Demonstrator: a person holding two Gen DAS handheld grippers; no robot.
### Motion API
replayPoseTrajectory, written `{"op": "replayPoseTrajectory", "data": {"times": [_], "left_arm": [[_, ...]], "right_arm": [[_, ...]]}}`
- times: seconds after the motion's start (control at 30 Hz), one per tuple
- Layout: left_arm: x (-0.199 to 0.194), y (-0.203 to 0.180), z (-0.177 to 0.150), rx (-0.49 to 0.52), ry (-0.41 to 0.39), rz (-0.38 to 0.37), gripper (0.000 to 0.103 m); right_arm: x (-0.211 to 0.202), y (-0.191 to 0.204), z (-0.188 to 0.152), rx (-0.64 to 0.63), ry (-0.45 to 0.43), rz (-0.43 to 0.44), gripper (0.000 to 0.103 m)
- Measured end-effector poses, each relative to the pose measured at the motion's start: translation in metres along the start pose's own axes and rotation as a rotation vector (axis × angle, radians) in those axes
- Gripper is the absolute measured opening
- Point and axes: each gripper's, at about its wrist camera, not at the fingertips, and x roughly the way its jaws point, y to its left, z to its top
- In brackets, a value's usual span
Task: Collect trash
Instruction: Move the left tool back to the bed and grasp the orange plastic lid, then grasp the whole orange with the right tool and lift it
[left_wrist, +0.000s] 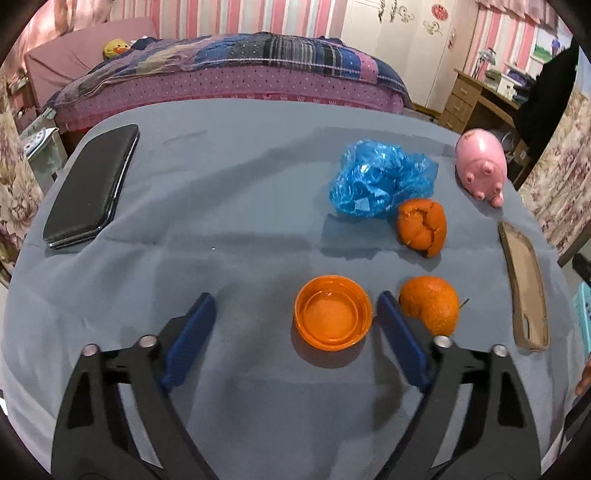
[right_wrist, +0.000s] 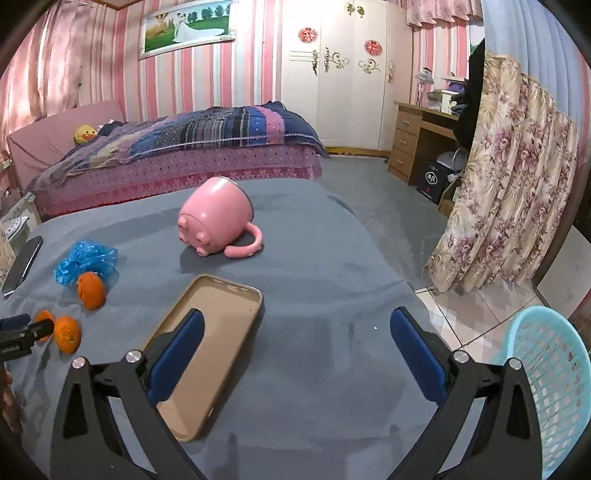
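An orange plastic cap (left_wrist: 332, 317) lies open side up on the blue-grey tablecloth (left_wrist: 221, 184). My left gripper (left_wrist: 295, 299) is open around it; the right pad is close to its rim, the left pad stands well apart. Just right of that gripper lies a piece of orange peel (left_wrist: 430, 304). A second peel (left_wrist: 423, 227) sits farther back, against a crumpled blue plastic bag (left_wrist: 380, 181). In the right wrist view, my right gripper (right_wrist: 298, 314) is open and empty over the cloth, its left finger above a tan phone case (right_wrist: 214, 347). The peels (right_wrist: 90, 290) and bag (right_wrist: 86, 260) show at far left.
A pink pig mug (right_wrist: 218, 221) lies on its side at the back of the table. A black phone (left_wrist: 88, 188) rests at the far left. A light blue plastic basket (right_wrist: 550, 387) stands on the floor off the table's right edge. A bed is behind.
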Motion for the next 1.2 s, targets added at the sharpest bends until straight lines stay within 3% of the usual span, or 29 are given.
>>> {"op": "replayPoseTrajectory", "data": {"times": [0.03,0.07,0.1,0.13,0.3,0.57,0.73,1.0,1.13,1.2], "left_arm": [[-0.001,-0.002,0.0,0.004,-0.001,-0.019,0.071],[-0.002,-0.005,0.0,0.017,0.003,-0.042,0.055],[-0.002,-0.007,-0.001,0.029,0.009,-0.056,0.046],[-0.002,-0.011,-0.001,0.047,0.012,-0.064,0.044],[-0.014,-0.011,0.005,0.073,-0.004,-0.064,0.039],[-0.051,0.025,0.018,0.032,-0.11,0.037,0.039],[-0.055,0.05,0.021,-0.001,-0.109,0.095,0.039],[-0.05,0.077,0.015,-0.04,-0.084,0.111,0.039],[-0.052,0.088,0.015,-0.084,-0.079,0.092,0.039],[-0.053,0.085,0.016,-0.078,-0.083,0.09,0.039]], "right_arm": [[0.0,0.003,-0.001,-0.008,0.0,0.001,0.098],[0.0,0.006,-0.002,-0.018,-0.001,0.002,0.098],[0.0,0.011,-0.003,-0.031,-0.001,0.008,0.098],[0.0,0.014,-0.004,-0.041,-0.001,0.013,0.098],[-0.003,0.039,-0.011,-0.106,0.006,0.04,0.098],[-0.012,0.103,-0.018,-0.186,0.014,0.175,0.098],[-0.012,0.149,-0.024,-0.236,0.032,0.251,0.097],[0.002,0.199,-0.032,-0.313,0.106,0.31,0.063],[0.009,0.206,-0.032,-0.305,0.15,0.382,0.035],[0.008,0.206,-0.031,-0.307,0.144,0.401,0.031]]}}
